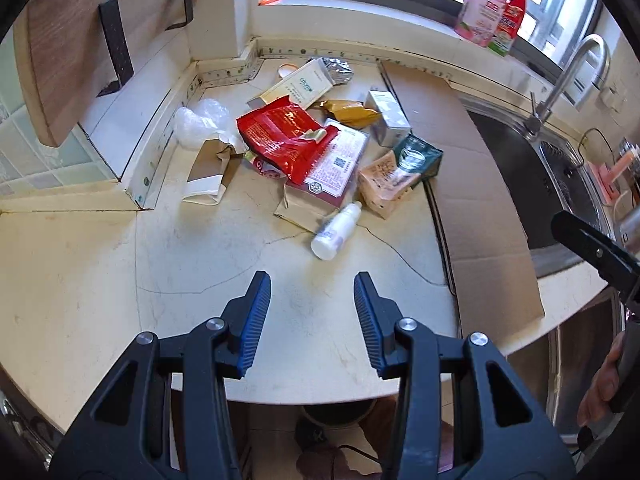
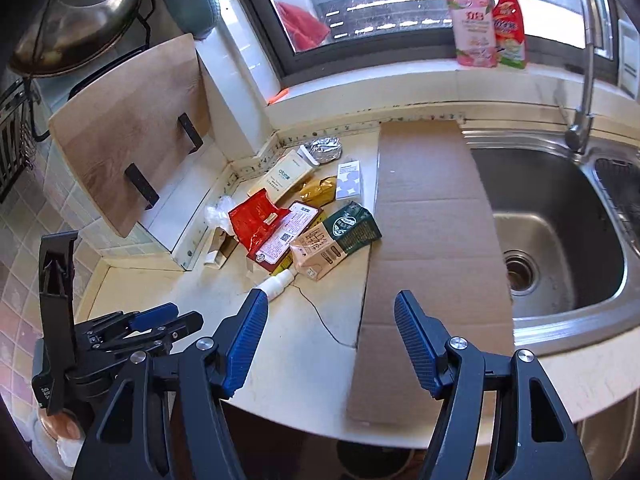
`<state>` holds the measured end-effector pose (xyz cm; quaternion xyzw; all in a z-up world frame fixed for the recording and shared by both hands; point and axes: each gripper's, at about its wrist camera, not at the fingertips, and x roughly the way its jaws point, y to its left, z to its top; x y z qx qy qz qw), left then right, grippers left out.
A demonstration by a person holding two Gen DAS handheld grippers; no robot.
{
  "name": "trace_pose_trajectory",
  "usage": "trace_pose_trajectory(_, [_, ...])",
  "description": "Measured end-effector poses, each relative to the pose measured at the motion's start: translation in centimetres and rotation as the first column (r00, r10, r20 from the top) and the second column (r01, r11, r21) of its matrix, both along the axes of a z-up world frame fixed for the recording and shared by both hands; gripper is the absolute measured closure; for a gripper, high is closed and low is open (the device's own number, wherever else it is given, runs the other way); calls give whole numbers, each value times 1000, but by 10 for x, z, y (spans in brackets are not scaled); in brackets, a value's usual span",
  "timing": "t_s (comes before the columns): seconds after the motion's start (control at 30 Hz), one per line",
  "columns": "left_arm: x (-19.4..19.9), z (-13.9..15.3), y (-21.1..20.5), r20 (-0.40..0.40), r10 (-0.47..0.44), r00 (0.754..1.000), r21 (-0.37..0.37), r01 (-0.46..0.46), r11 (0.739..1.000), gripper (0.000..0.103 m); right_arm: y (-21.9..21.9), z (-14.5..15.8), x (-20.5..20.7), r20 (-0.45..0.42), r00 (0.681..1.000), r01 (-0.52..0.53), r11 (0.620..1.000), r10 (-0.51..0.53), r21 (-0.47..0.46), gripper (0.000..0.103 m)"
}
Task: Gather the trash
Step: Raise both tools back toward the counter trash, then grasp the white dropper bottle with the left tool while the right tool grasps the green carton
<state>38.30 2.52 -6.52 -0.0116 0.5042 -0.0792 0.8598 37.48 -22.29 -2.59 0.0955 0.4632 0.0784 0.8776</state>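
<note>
sink (image 2: 560,240), faucet (image 2: 586,80), chopping bd (image 2: 132,140)

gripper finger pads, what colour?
Blue, ribbed, on black arms; clearest on the left gripper in the left wrist view.

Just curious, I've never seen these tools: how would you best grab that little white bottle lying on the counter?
Grip the white bottle across its round body, coming from above with the left gripper. It lies on its side, nearest of the pile.

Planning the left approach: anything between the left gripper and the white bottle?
Nothing: in the left wrist view only bare, cracked countertop lies between the open left gripper and the white bottle.
</note>
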Motion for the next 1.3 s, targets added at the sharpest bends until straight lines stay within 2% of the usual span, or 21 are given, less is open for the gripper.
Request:
trace_pose_trajectory(0.13, [23, -17, -5, -38, 14, 999, -20, -14, 1000, 63, -8, -18, 32, -34, 999, -20, 1000, 20, 21, 36])
trace_pose_trajectory(0.43, [65, -59, -44, -79, -57, 995, 65, 62, 996, 63, -25, -58, 70, -114, 993, -27, 999, 32, 47, 36])
trace_pose_trajectory(0.53, [74, -68, -48, -102, -57, 993, 64, 64, 996, 64, -25, -66, 76, -122, 991, -40, 998, 46, 52, 36])
trace_pose_trajectory(0.8, [84, -77, -55, -155, -80, 985, 33, 86, 996, 73, -10, -79, 89, -141, 986, -88, 995, 95, 55, 36])
trace_pose_trajectory(0.9, [81, -77, -58, -165, -90, 982, 20, 95, 995, 73, -4, -81, 96, -142, 984, -98, 993, 106, 59, 36])
trace_pose_trajectory(1.13, [87, -89, -60, -214, -45, 976, 6, 48, 999, 73, 7, -92, 121, -167, 981, -81, 993, 95, 89, 36])
trace_pose_trajectory(1.17, [88, -89, -61, -202, -41, 979, 11, 44, 999, 74, 8, -94, 125, -171, 981, -74, 993, 89, 95, 36])
trace_pose_trajectory(1.23, [90, -89, -62, -196, -28, 980, 26, 34, 999, 82, 9, -97, 132, -183, 980, -60, 993, 78, 103, 36])
trace_pose_trajectory(1.3, [92, -89, -61, -197, -15, 980, 15, 18, 1000, 82, 10, -102, 140, -200, 978, -41, 993, 62, 110, 36])
